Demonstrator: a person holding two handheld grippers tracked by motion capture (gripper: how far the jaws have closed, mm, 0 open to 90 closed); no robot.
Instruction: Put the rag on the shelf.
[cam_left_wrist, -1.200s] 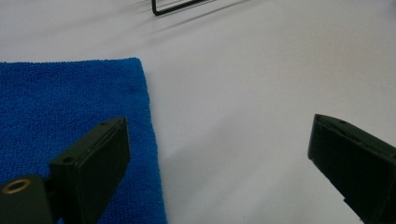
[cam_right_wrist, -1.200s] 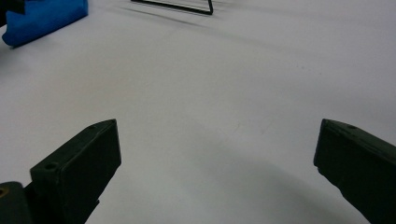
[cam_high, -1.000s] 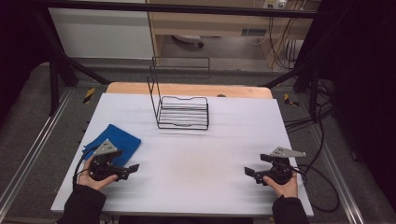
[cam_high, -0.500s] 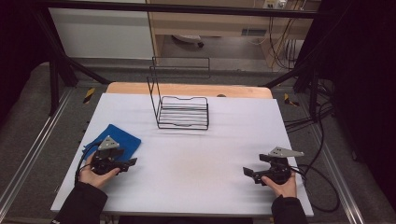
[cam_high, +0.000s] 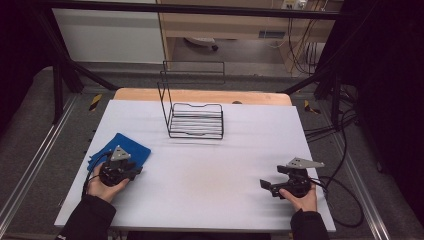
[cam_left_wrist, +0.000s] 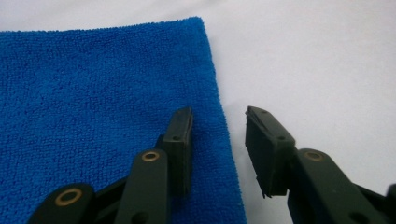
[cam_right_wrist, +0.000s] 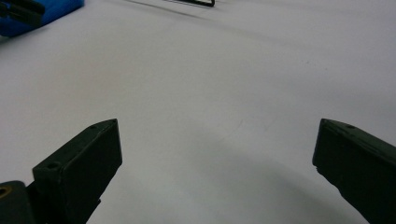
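Your left tongs have just been closing, part-open astride the soft, limp cloth's edge; pinch there.

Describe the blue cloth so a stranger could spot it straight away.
On the white table, look to the near left corner, by the left gripper. There lies a flat blue terry cloth, the only coloured, soft thing; the black wire rack stands farther back.
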